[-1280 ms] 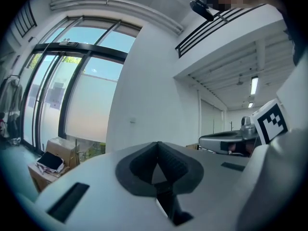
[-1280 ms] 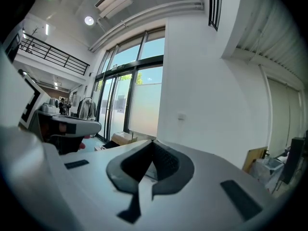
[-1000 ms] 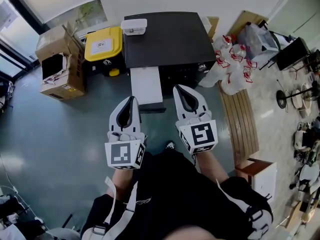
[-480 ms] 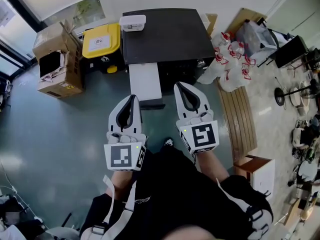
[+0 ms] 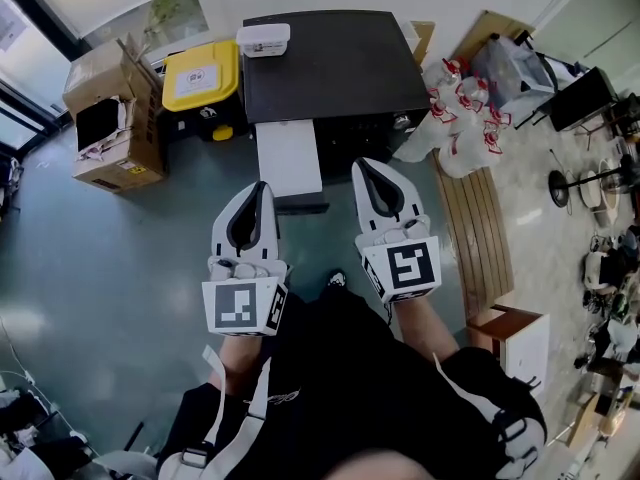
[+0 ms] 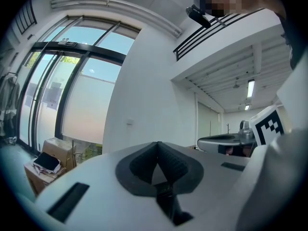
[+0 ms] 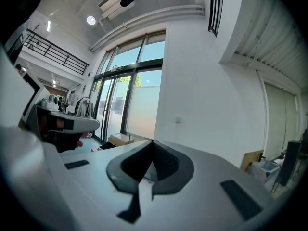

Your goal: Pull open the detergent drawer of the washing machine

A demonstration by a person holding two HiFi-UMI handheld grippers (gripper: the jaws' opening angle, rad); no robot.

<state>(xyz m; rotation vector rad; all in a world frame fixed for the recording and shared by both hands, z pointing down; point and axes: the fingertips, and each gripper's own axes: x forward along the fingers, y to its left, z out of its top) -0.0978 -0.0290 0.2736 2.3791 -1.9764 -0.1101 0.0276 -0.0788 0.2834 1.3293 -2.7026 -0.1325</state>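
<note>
At the far left of the head view a cardboard box (image 5: 105, 118) is seen on the floor, with a yellow-lidded bin (image 5: 203, 76) beside it. Next comes the black washing machine (image 5: 340, 68), on whose top a small white box (image 5: 264, 40) is set. A white rectangular part, taken to be the detergent drawer (image 5: 288, 158), projects from the machine's front at its left side.

The left gripper (image 5: 259, 188) is held below and just left of that part's front end. In the left gripper view its fingers (image 6: 173, 163) are seen pressed together at the tip, with nothing between them; only the room's wall and windows are seen beyond.

The right gripper (image 5: 363, 165) is held to the right of the drawer, before the machine's front. Its fingers (image 7: 166, 161) are likewise closed tip to tip, and nothing is held or touched.

Further right, white bags with red print (image 5: 462, 118) are piled against the machine, and a slatted wooden bench (image 5: 482, 243) lies on the floor.
</note>
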